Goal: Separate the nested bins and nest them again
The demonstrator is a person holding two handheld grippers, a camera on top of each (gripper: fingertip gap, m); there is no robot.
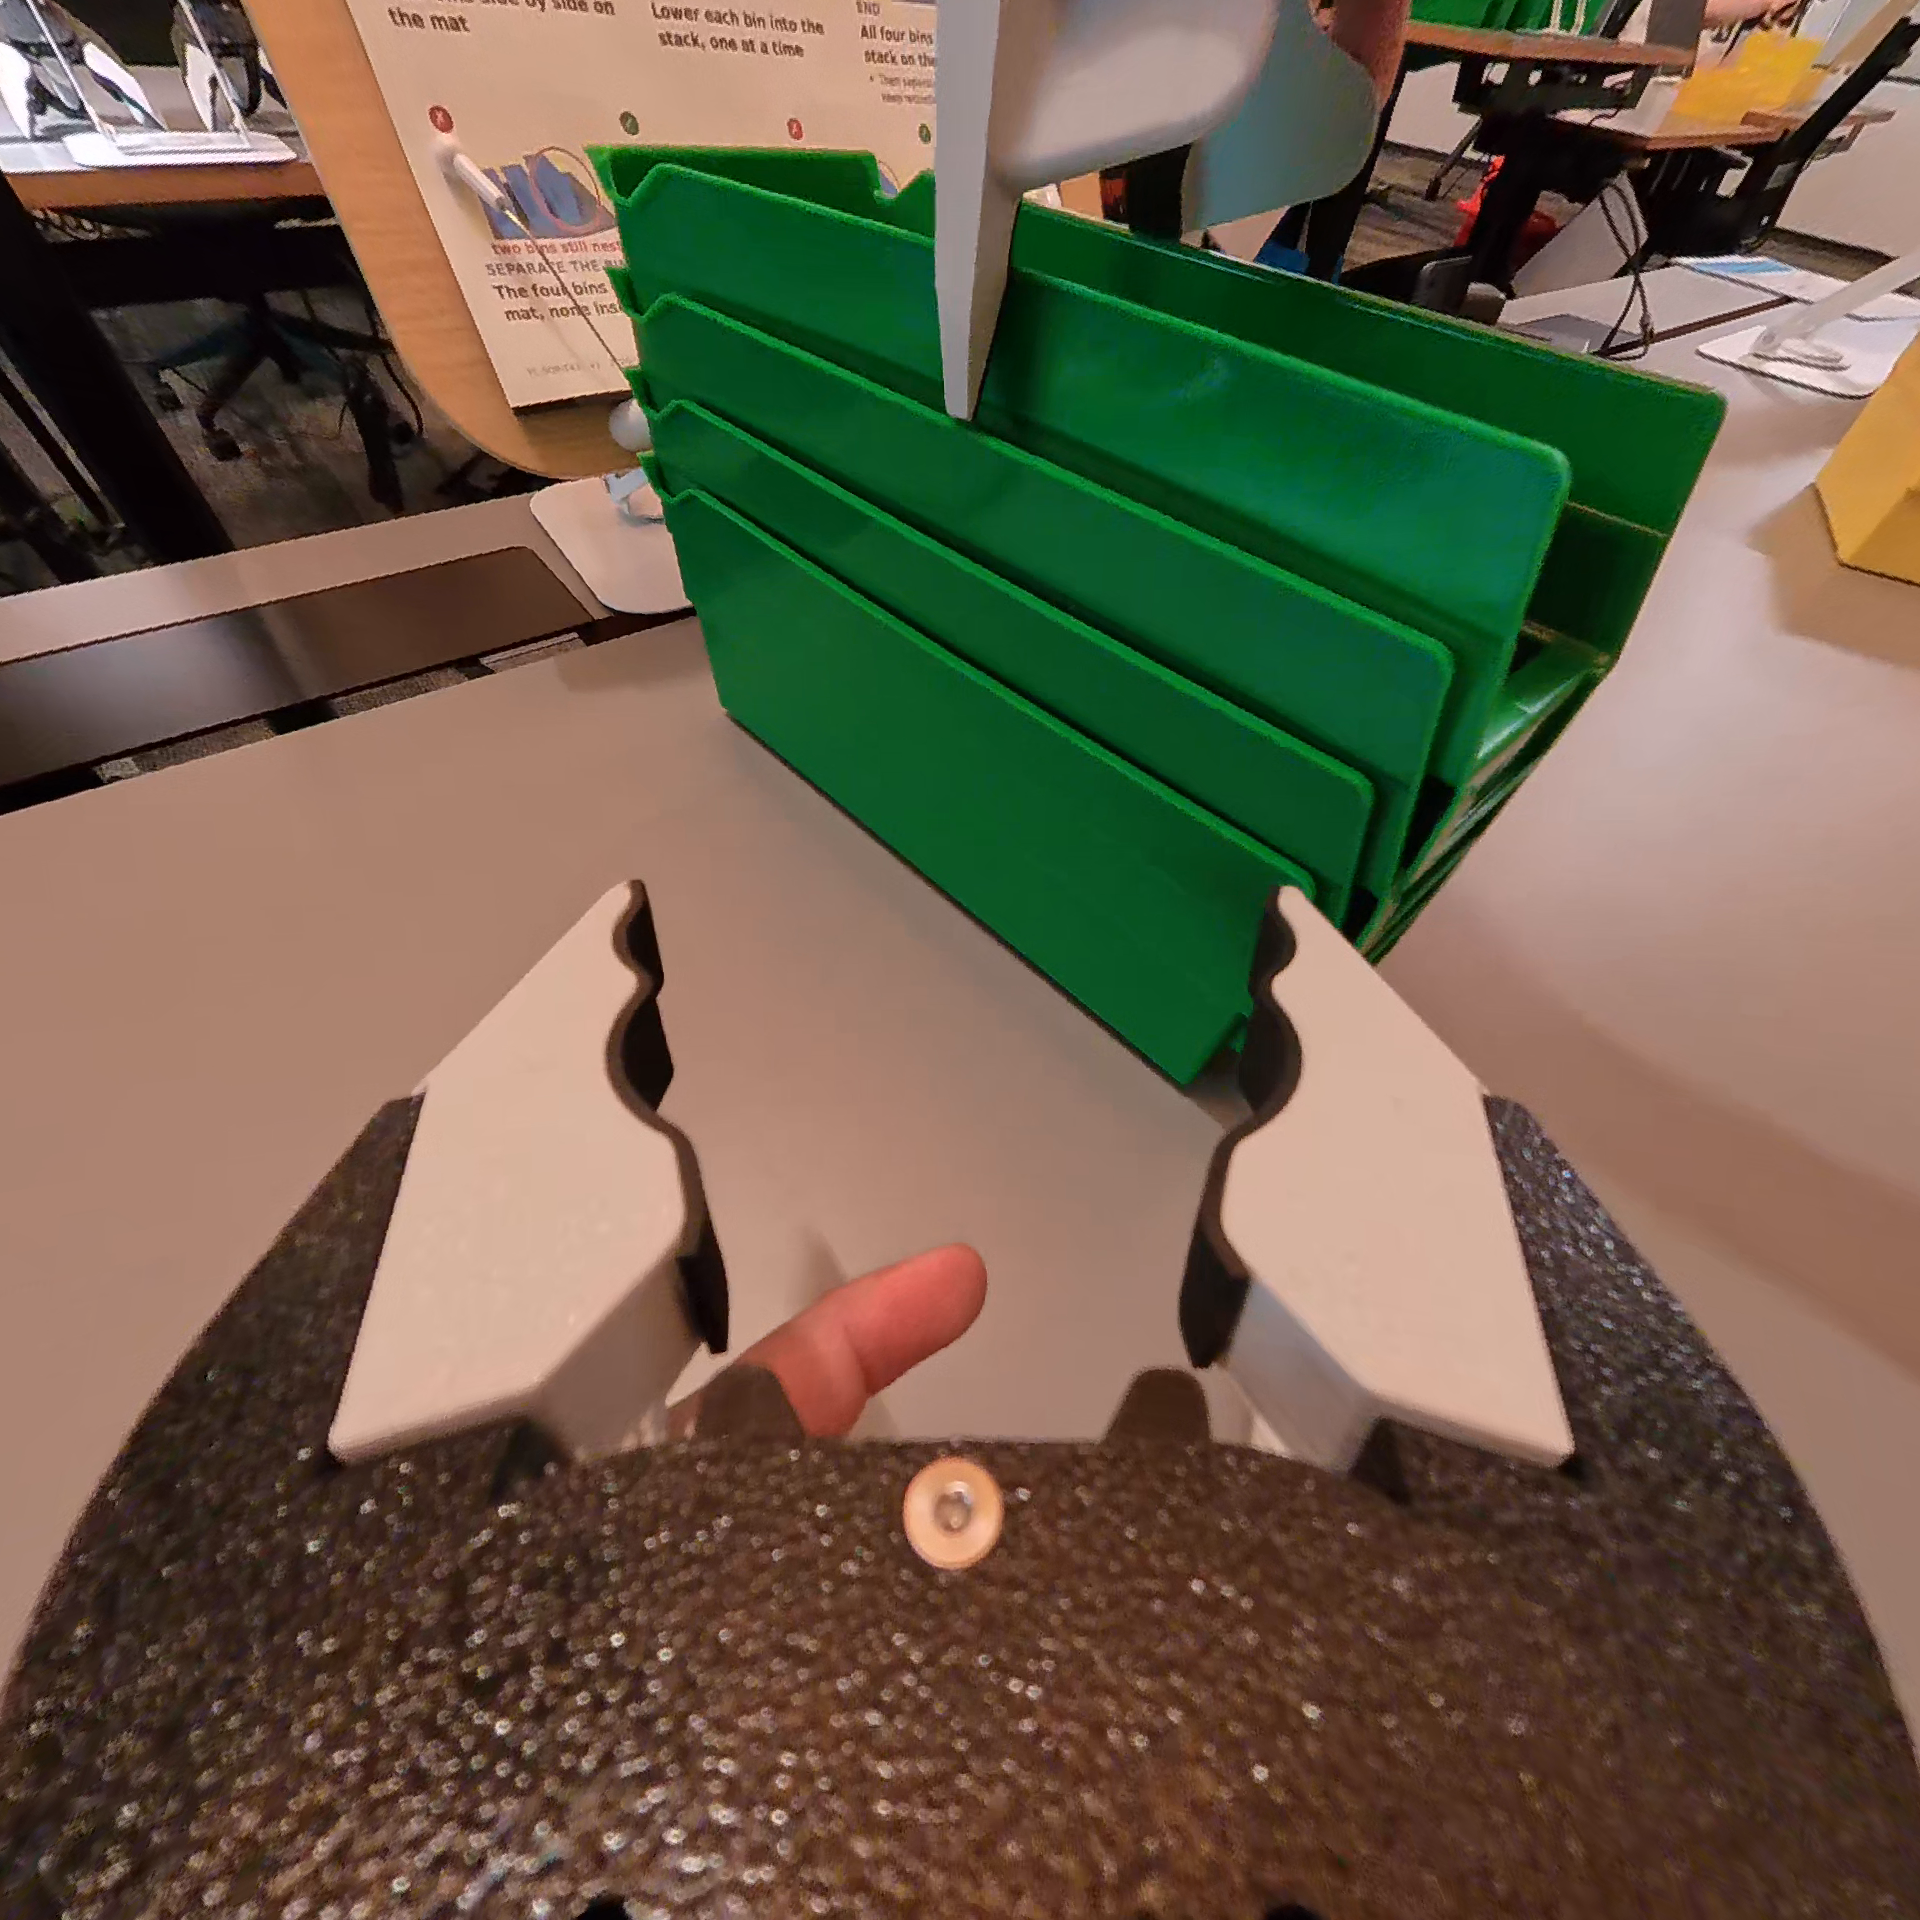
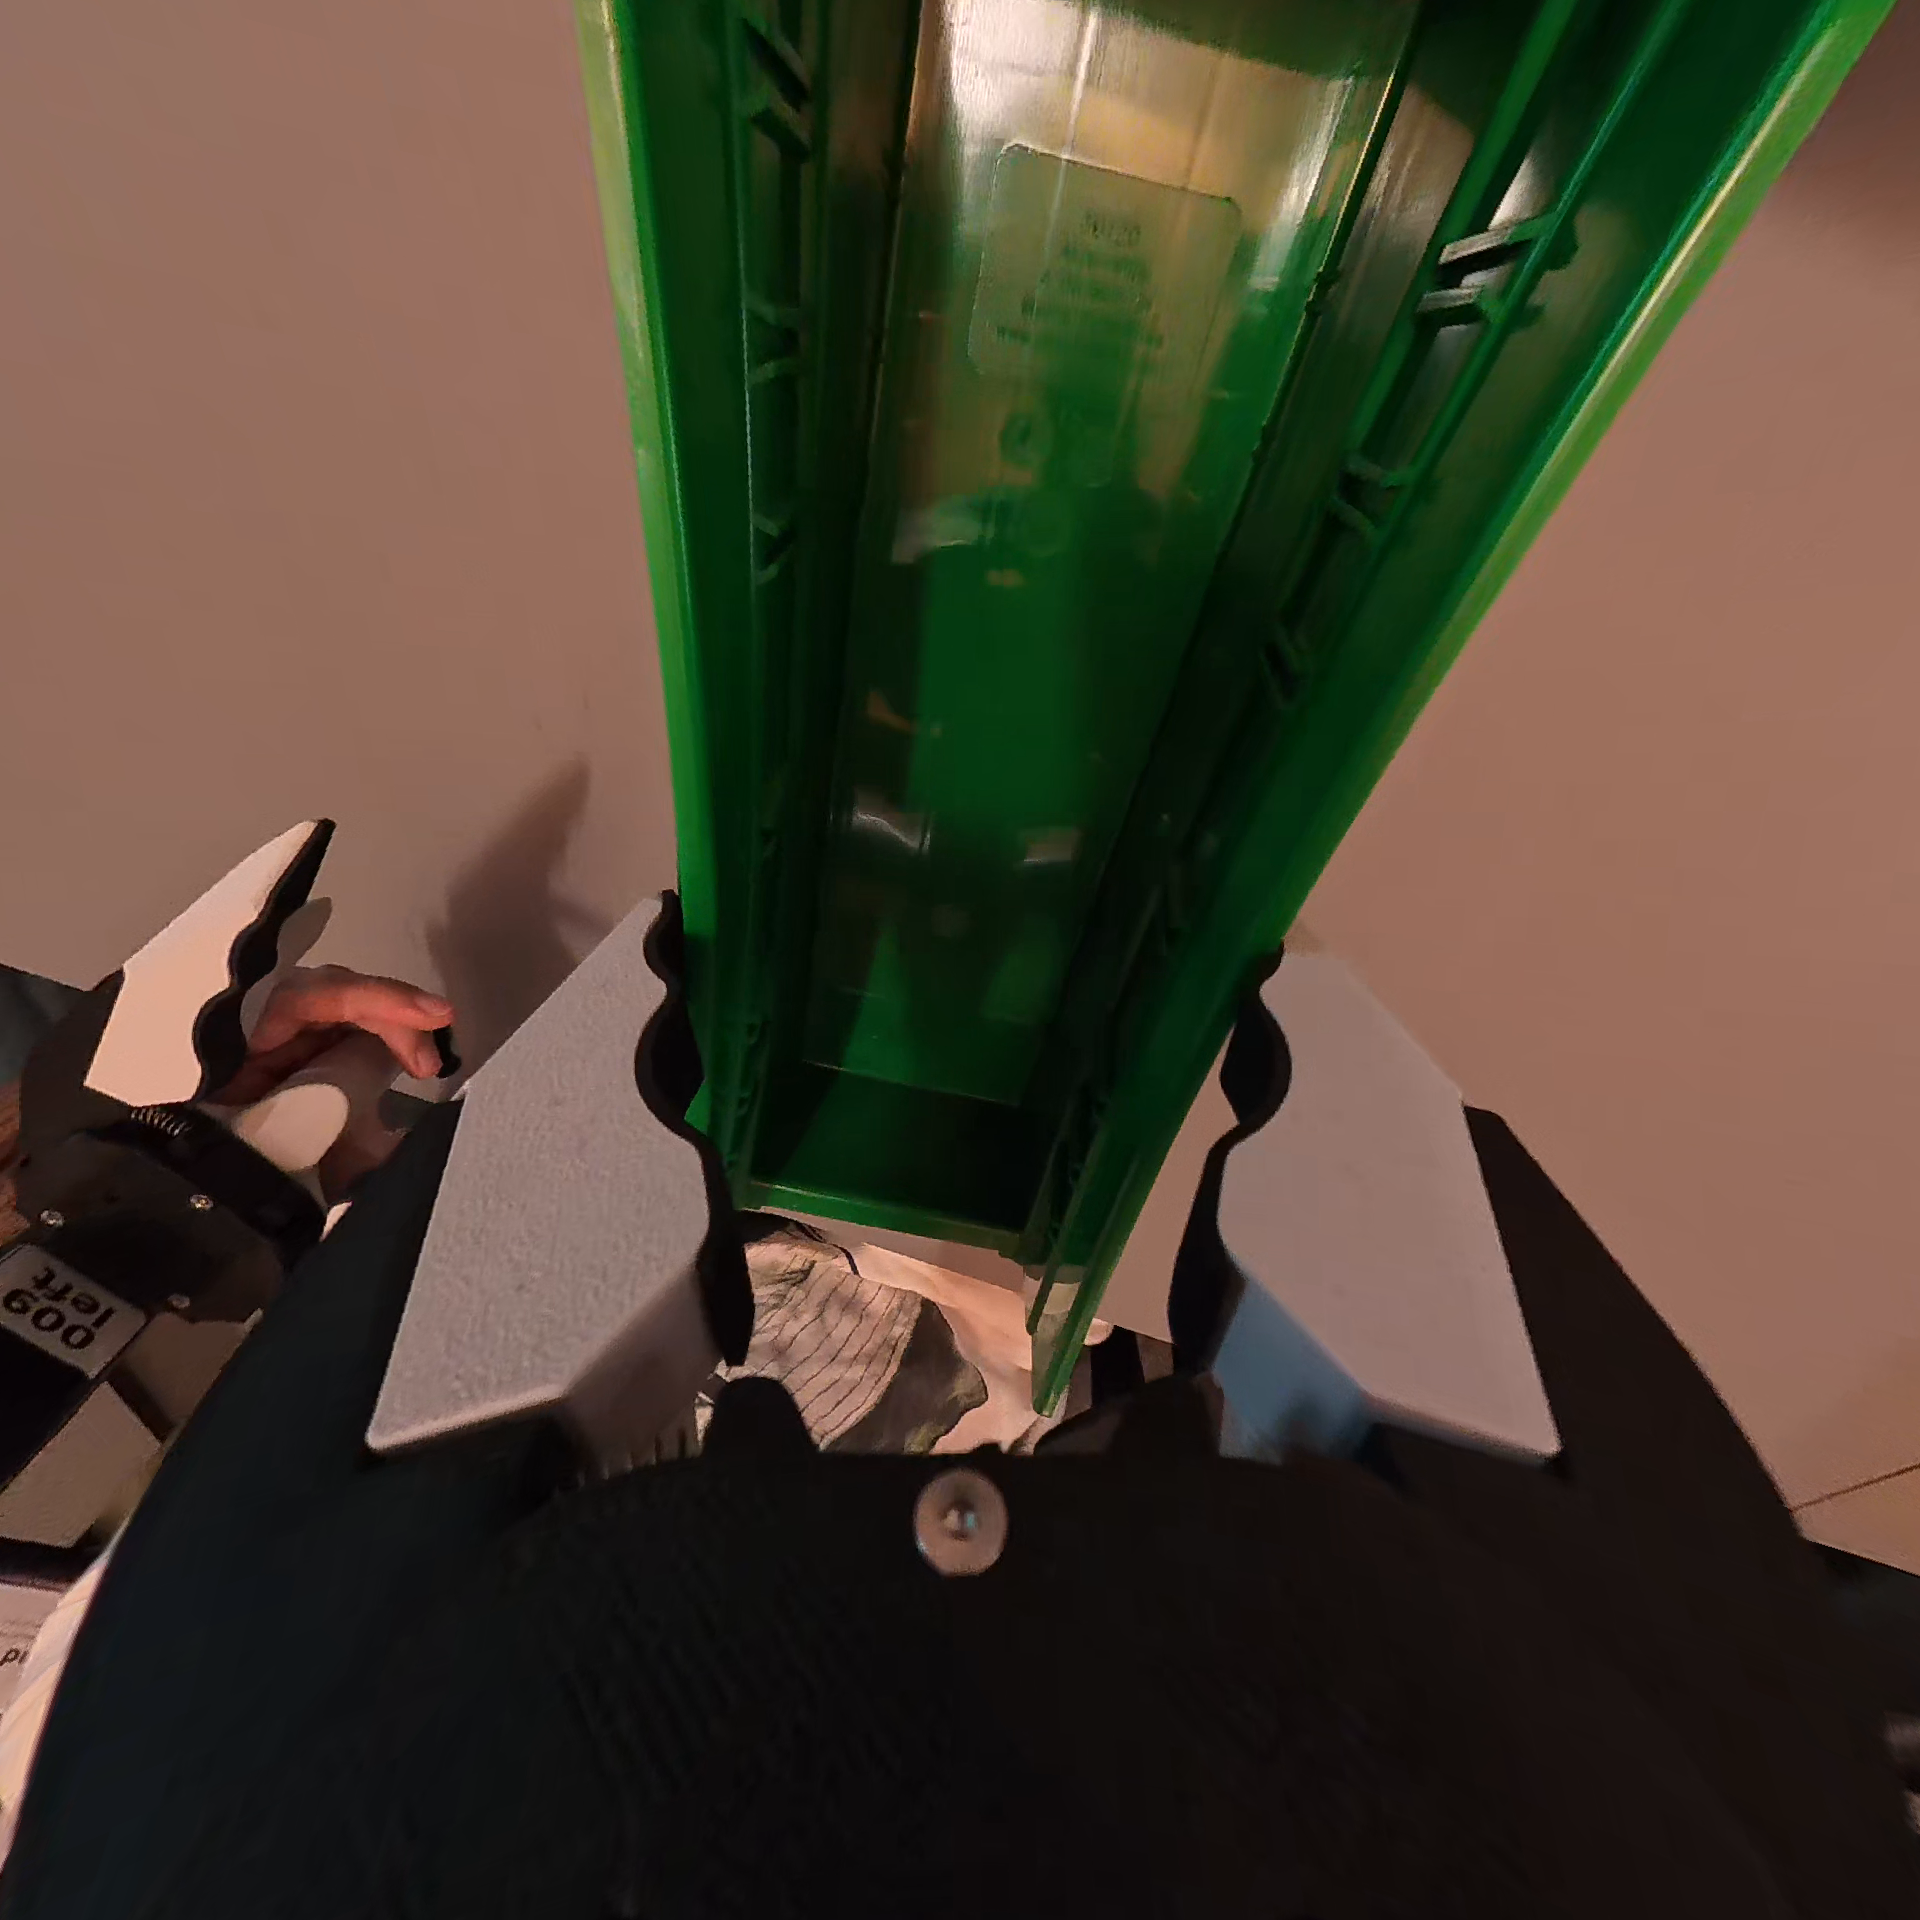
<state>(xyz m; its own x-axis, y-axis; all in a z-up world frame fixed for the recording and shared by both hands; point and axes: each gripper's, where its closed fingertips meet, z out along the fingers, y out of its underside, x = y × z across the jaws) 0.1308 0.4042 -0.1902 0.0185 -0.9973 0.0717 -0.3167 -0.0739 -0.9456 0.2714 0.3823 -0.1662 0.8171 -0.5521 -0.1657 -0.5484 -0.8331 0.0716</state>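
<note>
A stack of several nested green bins (image 1: 1039,748) stands on the grey table (image 1: 364,987), just ahead and right of my left gripper (image 1: 958,894). The left gripper is open and empty, low over the table. My right gripper (image 2: 968,935) comes down from above and straddles the top green bin (image 2: 1039,623). Its pads press the bin's two long walls. One of its grey fingers (image 1: 971,312) shows in the left wrist view, against the top bin's side wall. A finger of the left gripper (image 2: 208,966) shows at the left of the right wrist view.
An instruction board (image 1: 540,208) on a wooden stand stands behind the stack at the left. A yellow box (image 1: 1881,488) sits at the right edge. A dark recess (image 1: 312,644) runs along the table's far left. Desks and chairs stand beyond.
</note>
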